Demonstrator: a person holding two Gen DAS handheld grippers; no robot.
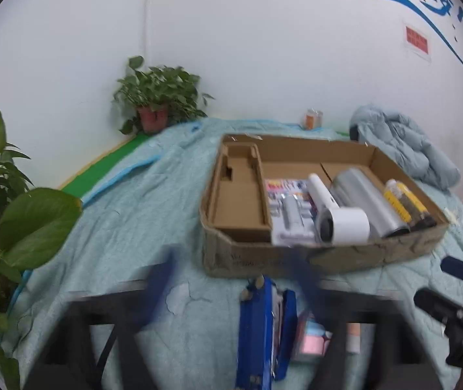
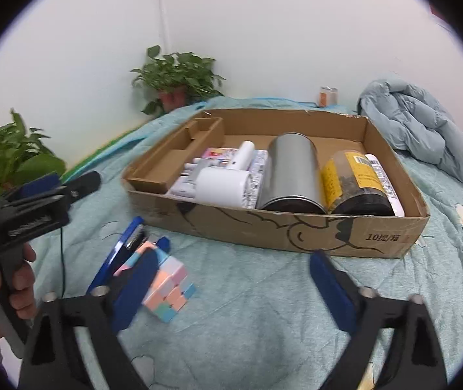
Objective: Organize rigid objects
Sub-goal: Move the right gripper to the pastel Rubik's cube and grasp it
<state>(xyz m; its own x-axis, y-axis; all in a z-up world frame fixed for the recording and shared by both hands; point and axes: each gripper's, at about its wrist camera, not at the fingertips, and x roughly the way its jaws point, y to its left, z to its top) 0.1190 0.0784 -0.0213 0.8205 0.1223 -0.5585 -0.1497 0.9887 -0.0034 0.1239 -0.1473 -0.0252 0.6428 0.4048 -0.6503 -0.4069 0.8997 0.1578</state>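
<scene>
A cardboard box (image 2: 264,227) lies on the teal bedspread. Inside it are a silver can (image 2: 293,175), a yellow-labelled jar (image 2: 351,182), a white handheld device (image 2: 221,185) and a blister pack (image 2: 184,183); its left compartment is bare. In front of the box lie a pastel puzzle cube (image 2: 169,289) and a blue case (image 2: 117,253). My right gripper (image 2: 234,292) is open, with its left finger beside the cube and nothing between the pads. My left gripper (image 1: 231,279), blurred, hangs open above the blue case (image 1: 264,331) and the cube (image 1: 309,338), and it is held in a hand at the left edge (image 2: 65,183).
A potted plant (image 2: 176,78) stands in the wall corner and another (image 1: 10,195) at the bed's left side. A bundled pale blue jacket (image 2: 420,130) lies right of the box. An orange-labelled can (image 2: 328,96) stands by the wall behind it.
</scene>
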